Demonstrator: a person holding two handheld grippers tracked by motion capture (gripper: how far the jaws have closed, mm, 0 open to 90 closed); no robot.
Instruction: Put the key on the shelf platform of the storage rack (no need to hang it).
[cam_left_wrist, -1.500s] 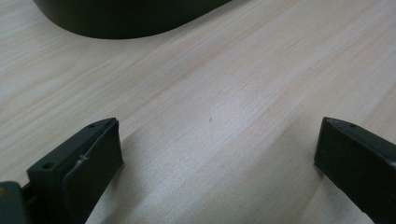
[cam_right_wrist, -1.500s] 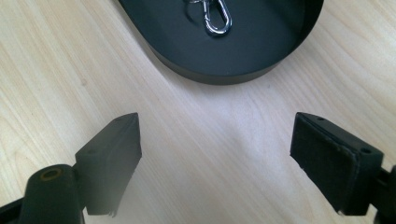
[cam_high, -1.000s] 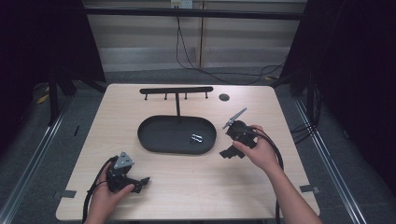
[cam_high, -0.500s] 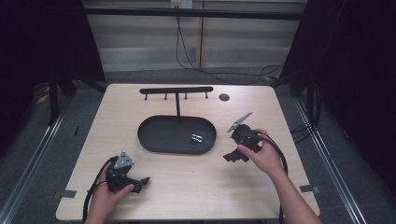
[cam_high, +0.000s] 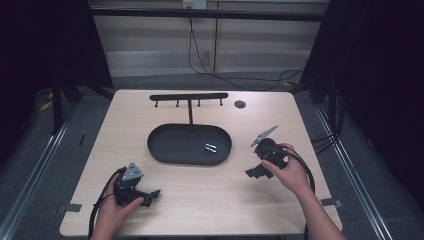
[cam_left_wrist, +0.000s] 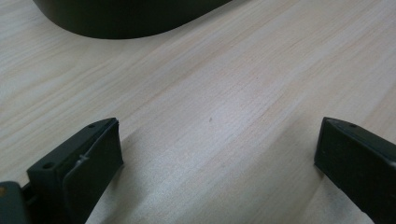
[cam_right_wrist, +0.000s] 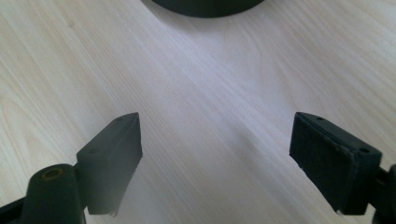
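Both hand-held grippers, left (cam_high: 150, 196) and right (cam_high: 254, 172), gape empty low in frame; the small shiny metal pieces (cam_high: 210, 148) in the black oval tray (cam_high: 165, 150) look light, stiff, slippery—pinch across their middles.

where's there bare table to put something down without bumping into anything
Bare wood lies along the left edge of the table, left of the black oval tray, and between the tray and the front edge, between the left gripper and right gripper. The far right corner past the small black disc is also free. The middle is crowded: tray, hook rack.
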